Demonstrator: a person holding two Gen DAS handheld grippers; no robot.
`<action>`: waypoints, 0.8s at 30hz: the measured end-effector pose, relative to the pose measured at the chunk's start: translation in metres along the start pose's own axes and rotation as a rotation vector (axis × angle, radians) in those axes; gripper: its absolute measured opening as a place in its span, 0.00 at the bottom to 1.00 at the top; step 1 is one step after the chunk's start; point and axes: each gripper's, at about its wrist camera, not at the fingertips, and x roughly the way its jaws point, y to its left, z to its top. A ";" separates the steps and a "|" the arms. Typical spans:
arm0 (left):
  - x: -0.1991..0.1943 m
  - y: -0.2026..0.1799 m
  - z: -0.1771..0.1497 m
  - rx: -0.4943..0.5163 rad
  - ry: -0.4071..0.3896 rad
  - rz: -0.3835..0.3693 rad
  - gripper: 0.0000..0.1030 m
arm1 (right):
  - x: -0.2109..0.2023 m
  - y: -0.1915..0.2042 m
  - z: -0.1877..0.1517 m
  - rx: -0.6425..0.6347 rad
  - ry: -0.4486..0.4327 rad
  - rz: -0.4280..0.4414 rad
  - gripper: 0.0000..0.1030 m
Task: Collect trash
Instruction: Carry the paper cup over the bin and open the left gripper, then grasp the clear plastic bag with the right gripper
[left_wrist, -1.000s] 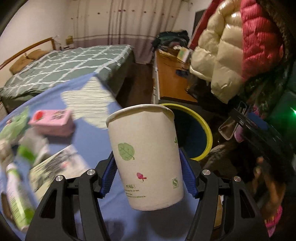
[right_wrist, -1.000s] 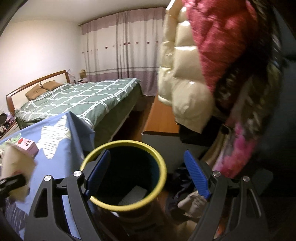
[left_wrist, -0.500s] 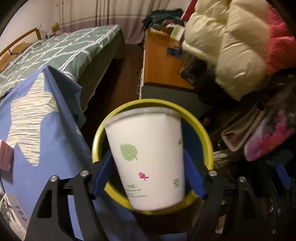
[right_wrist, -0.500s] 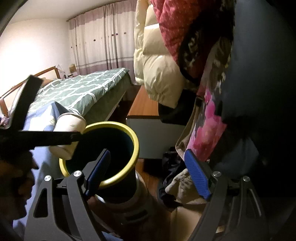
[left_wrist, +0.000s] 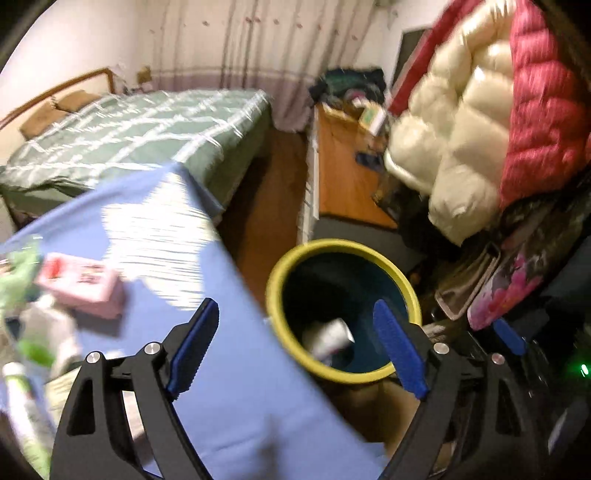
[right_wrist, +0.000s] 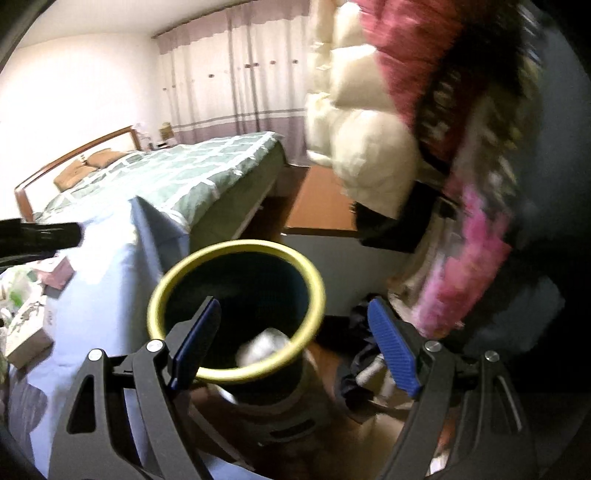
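Note:
The white paper cup (left_wrist: 328, 338) lies on its side inside the yellow-rimmed dark blue bin (left_wrist: 341, 245), which stands on the floor beside the blue-clothed table (left_wrist: 236, 369). The cup also shows in the right wrist view (right_wrist: 262, 347), inside the bin (right_wrist: 236, 254). My left gripper (left_wrist: 295, 347) is open and empty, over the table edge next to the bin. My right gripper (right_wrist: 291, 347) is open and empty above the bin's near rim. The left gripper's black frame (right_wrist: 40, 234) shows at the left of the right wrist view.
On the table lie a pink box (left_wrist: 83, 282), a green-and-white bottle (left_wrist: 22, 398), green packaging (left_wrist: 18, 266) and printed paper (right_wrist: 26, 328). Hanging puffy jackets (left_wrist: 480, 129) crowd the right. A bed (left_wrist: 140, 133) and a wooden desk (left_wrist: 343, 173) stand behind.
My left gripper opened and let go of the paper cup, which now lies in the bin. The left gripper pulled back toward the table. The right gripper stayed open and shifted left over the bin.

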 end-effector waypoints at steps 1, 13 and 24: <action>-0.014 0.013 -0.002 -0.007 -0.021 0.021 0.84 | 0.000 0.006 0.002 -0.007 -0.002 0.016 0.76; -0.157 0.180 -0.080 -0.197 -0.178 0.351 0.86 | 0.013 0.143 0.043 -0.137 -0.014 0.302 0.76; -0.186 0.311 -0.161 -0.354 -0.196 0.560 0.88 | 0.029 0.280 0.054 -0.268 0.072 0.584 0.76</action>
